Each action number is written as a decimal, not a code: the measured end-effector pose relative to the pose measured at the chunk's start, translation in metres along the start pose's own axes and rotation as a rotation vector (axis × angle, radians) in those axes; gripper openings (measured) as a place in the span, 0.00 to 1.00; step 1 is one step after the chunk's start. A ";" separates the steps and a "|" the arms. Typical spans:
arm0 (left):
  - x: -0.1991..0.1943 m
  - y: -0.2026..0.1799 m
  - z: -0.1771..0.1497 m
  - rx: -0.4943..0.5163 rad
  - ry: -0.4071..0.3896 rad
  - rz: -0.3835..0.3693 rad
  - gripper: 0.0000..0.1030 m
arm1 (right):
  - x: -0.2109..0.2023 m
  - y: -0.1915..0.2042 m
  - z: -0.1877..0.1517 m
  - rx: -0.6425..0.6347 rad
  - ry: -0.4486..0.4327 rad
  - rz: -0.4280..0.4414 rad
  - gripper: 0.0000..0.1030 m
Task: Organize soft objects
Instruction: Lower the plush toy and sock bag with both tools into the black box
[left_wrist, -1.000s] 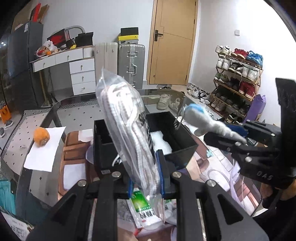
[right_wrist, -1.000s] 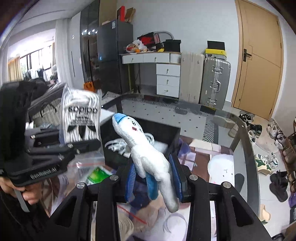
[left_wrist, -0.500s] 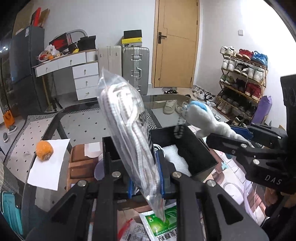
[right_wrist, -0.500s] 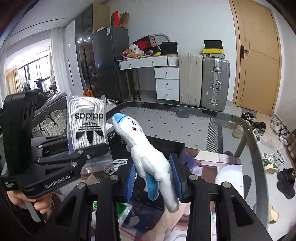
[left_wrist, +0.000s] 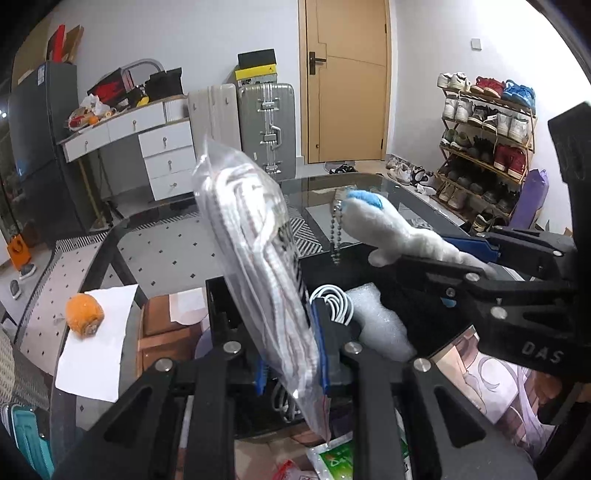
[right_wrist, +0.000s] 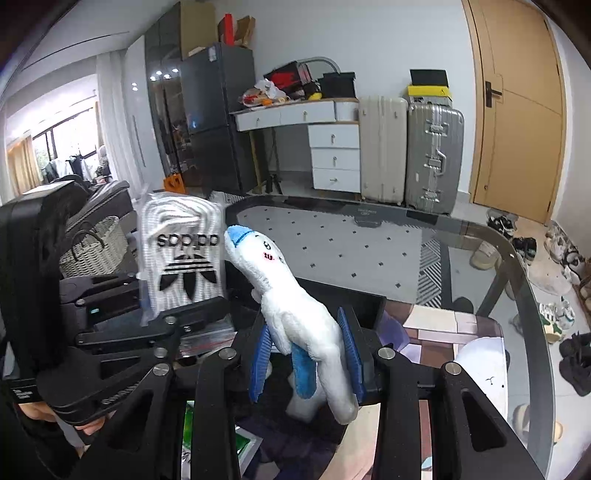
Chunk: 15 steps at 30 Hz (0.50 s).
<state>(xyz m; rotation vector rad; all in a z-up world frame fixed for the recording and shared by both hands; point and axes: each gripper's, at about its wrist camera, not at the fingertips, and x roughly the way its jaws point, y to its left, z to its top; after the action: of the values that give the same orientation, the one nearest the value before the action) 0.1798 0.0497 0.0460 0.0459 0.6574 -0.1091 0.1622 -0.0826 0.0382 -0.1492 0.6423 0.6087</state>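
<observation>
My left gripper (left_wrist: 291, 350) is shut on a clear plastic bag of white socks (left_wrist: 258, 258) with a black logo, held upright above a black box (left_wrist: 421, 332). The bag also shows in the right wrist view (right_wrist: 181, 258). My right gripper (right_wrist: 306, 354) is shut on a white and blue plush toy (right_wrist: 295, 314), held above the same box (right_wrist: 365, 306). From the left wrist view the plush (left_wrist: 391, 232) and the right gripper (left_wrist: 472, 266) sit to the right over the box. The box holds a white cable (left_wrist: 332, 299) and white foam (left_wrist: 376, 325).
The glass table (right_wrist: 480, 258) carries an orange fruit (left_wrist: 84, 315) on white paper at the left, a brown box (left_wrist: 166, 332), and green packets (left_wrist: 336, 458) near the front edge. Suitcases, drawers and a shoe rack (left_wrist: 487, 147) stand beyond the table.
Both grippers have risen and drawn back a little with their objects still held. The plush and the sock bag now sit higher over the black box.
</observation>
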 end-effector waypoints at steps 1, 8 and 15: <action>0.002 0.002 0.000 -0.005 0.004 -0.005 0.17 | 0.003 -0.002 0.000 0.010 0.007 0.001 0.34; 0.011 0.008 -0.007 -0.001 0.033 -0.004 0.18 | 0.015 -0.002 0.001 0.032 0.020 0.015 0.34; 0.016 0.005 -0.011 0.013 0.042 0.007 0.18 | 0.034 0.003 -0.002 0.018 0.072 0.008 0.34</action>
<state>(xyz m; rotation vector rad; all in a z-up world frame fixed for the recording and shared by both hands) 0.1864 0.0537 0.0270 0.0627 0.6985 -0.1061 0.1810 -0.0642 0.0163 -0.1526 0.7177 0.6075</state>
